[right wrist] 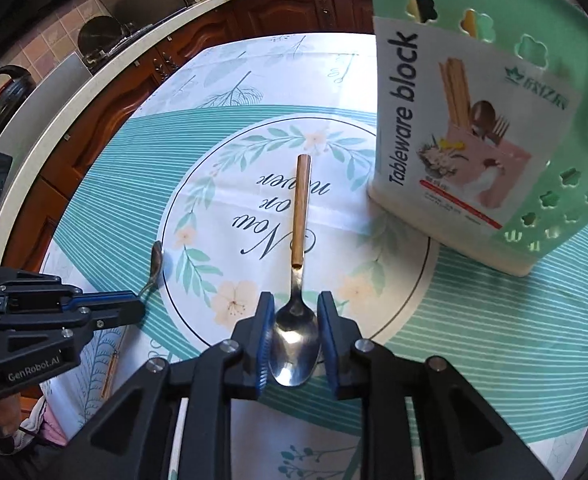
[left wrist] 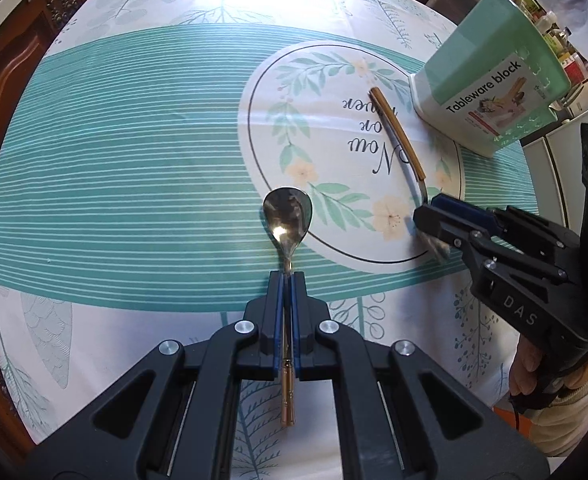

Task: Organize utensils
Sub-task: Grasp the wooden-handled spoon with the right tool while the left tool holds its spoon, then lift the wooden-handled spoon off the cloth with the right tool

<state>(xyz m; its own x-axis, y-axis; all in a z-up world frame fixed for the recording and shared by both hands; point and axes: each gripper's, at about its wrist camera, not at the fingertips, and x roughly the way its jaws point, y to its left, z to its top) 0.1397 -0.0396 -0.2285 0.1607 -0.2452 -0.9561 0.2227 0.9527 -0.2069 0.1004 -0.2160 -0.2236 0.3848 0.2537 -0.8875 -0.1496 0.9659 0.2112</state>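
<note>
On my left, the left gripper is clamped tight on the thin neck of a steel spoon with a slim gold handle. It points steeply down at the tablecloth; the bowl sticks out ahead of the fingertips over the teal stripes, the handle runs back between the jaws, so the spoon's long axis lies along the gripper. To the right, a second spoon, shiny bowl with a brown wooden handle, lies flat on the cloth's round flower print. My right gripper tilts down over it, jaws parted a little and standing either side of the bowl; I cannot tell whether the pads touch it. That spoon's handle points away from me, its end near the holder, bowl nearest the gripper. The holder, mint green with flower cut-outs and a "Tableware block" label, stands upright at the far right on the cloth.
</note>
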